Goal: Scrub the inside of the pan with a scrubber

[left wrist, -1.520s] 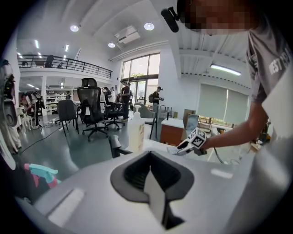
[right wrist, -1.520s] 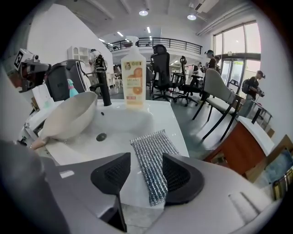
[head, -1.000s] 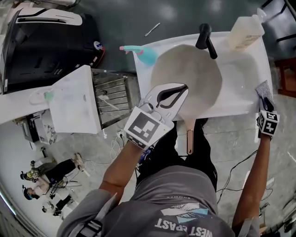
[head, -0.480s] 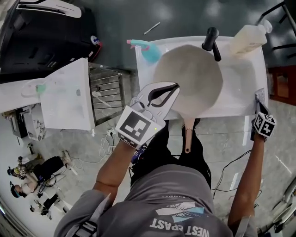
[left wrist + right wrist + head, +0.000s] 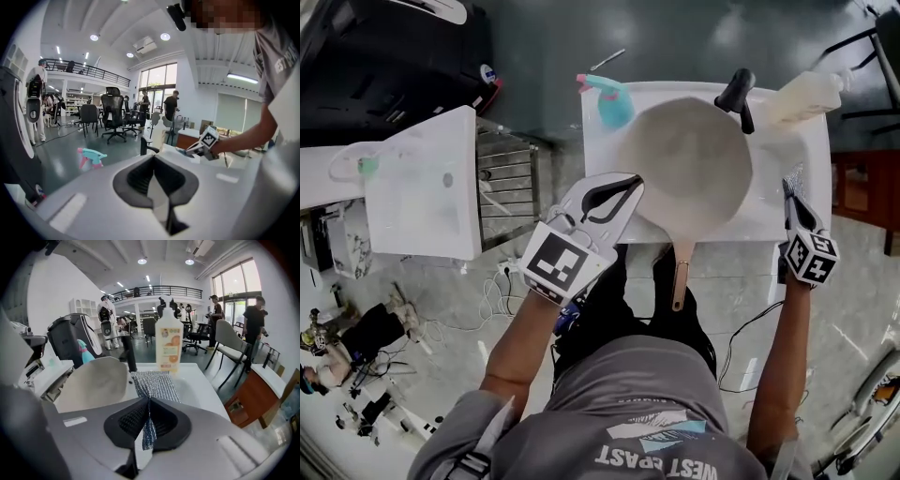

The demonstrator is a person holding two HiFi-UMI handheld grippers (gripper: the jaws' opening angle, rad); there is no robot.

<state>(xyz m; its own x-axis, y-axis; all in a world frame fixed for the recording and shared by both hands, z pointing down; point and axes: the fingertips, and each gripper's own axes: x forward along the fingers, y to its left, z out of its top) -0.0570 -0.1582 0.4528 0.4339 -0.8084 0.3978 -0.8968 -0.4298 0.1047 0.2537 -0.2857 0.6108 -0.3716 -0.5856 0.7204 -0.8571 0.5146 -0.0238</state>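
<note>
A round grey pan (image 5: 689,164) lies in the white sink (image 5: 598,155), its handle (image 5: 678,272) sticking out over the front edge. My right gripper (image 5: 791,195) hangs over the sink's right side, shut on a silver mesh scrubber (image 5: 788,180); its jaws have just closed on it. In the right gripper view the scrubber (image 5: 154,383) fans out past the gripper (image 5: 149,401), with the pan (image 5: 93,383) to its left. My left gripper (image 5: 635,180) hovers at the pan's left rim. In its own view the left gripper (image 5: 152,161) is shut and holds nothing.
A black tap (image 5: 736,92) and a soap bottle (image 5: 806,92) stand at the sink's back. A teal spray bottle (image 5: 609,101) sits at the back left corner. To the left are a metal rack (image 5: 508,187) and a white unit (image 5: 422,192).
My right gripper has closed on the scrubber, lifted it off the sink's right edge and moved inward. My left gripper has drawn back leftward from over the pan to its rim.
</note>
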